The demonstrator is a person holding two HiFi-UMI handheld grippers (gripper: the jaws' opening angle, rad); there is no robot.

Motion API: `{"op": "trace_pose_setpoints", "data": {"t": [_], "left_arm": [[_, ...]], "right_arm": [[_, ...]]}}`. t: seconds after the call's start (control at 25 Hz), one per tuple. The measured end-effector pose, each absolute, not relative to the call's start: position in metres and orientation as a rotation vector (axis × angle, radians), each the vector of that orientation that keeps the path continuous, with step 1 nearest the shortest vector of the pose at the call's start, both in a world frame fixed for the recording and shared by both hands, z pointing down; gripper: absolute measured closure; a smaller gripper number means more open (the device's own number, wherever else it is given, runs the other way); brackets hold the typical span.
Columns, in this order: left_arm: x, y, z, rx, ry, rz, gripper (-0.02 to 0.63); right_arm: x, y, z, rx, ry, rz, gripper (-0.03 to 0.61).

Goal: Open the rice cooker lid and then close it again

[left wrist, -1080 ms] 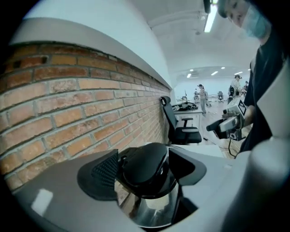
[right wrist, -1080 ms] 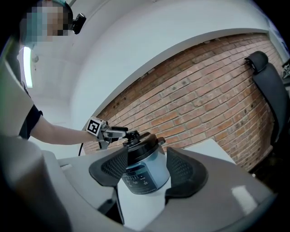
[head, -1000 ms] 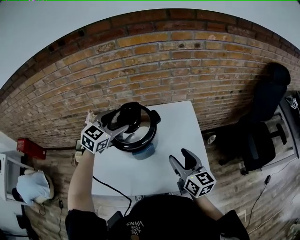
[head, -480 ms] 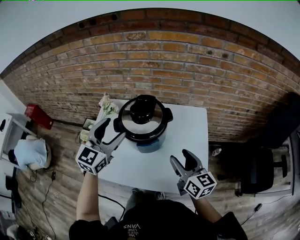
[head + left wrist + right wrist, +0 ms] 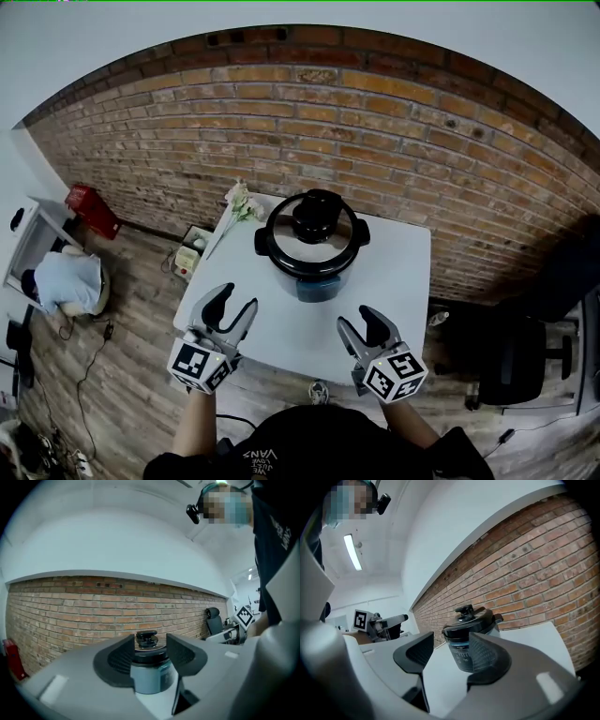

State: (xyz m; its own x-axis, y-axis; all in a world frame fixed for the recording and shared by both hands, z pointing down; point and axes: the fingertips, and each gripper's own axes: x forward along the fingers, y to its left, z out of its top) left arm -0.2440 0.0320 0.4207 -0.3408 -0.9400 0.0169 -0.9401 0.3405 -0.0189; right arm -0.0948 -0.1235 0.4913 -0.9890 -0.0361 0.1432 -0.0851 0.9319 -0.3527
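Observation:
The rice cooker [image 5: 312,246] stands at the far side of the white table [image 5: 281,330], its black lid [image 5: 314,217] down, knob on top. Both grippers hang over the table's near edge, well short of the cooker. My left gripper [image 5: 232,302] is open with its jaws closing on nothing. At the right, my right gripper [image 5: 357,321] is also open, jaws closing slightly and empty. In the left gripper view the cooker [image 5: 150,670] shows far off between the jaws of the left gripper [image 5: 150,652]. The right gripper view shows the cooker [image 5: 468,632] beyond the right gripper [image 5: 451,654].
A bunch of pale flowers [image 5: 242,201] lies at the table's far left corner. A brick wall [image 5: 394,141] runs behind the table. A black office chair [image 5: 525,361] stands on the wooden floor at the right, a red object [image 5: 91,211] at the left.
My left gripper has drawn back from the cooker's lid to the table's near edge, and its jaws have narrowed. The right gripper shifted only slightly. The lid stays down.

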Motion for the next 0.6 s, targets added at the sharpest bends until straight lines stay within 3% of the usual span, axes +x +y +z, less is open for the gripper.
{"op": "trace_pose_setpoints", "data": {"t": [0.08,0.16,0.2,0.4,0.6], "left_arm": [[-0.235,0.049,0.426,1.76,-2.58,0.013,0.456],[-0.23,0.064,0.429,1.716,-2.605,-0.002,0.589],[-0.229,0.069,0.431,1.708,-2.61,0.001,0.608],[-0.217,0.083,0.444,1.719,-2.573,0.026,0.612],[-0.204,0.086,0.469,1.738,-2.534,-0.019,0.612]], "right_arm": [[-0.092,-0.113,0.49,0.091,-2.945,0.534,0.355],[-0.088,-0.106,0.488,0.098,-2.948,0.516,0.398],[-0.086,-0.105,0.487,0.109,-2.952,0.512,0.424],[-0.077,-0.098,0.489,0.165,-2.961,0.504,0.552],[-0.07,-0.088,0.5,0.174,-2.935,0.505,0.572]]}}
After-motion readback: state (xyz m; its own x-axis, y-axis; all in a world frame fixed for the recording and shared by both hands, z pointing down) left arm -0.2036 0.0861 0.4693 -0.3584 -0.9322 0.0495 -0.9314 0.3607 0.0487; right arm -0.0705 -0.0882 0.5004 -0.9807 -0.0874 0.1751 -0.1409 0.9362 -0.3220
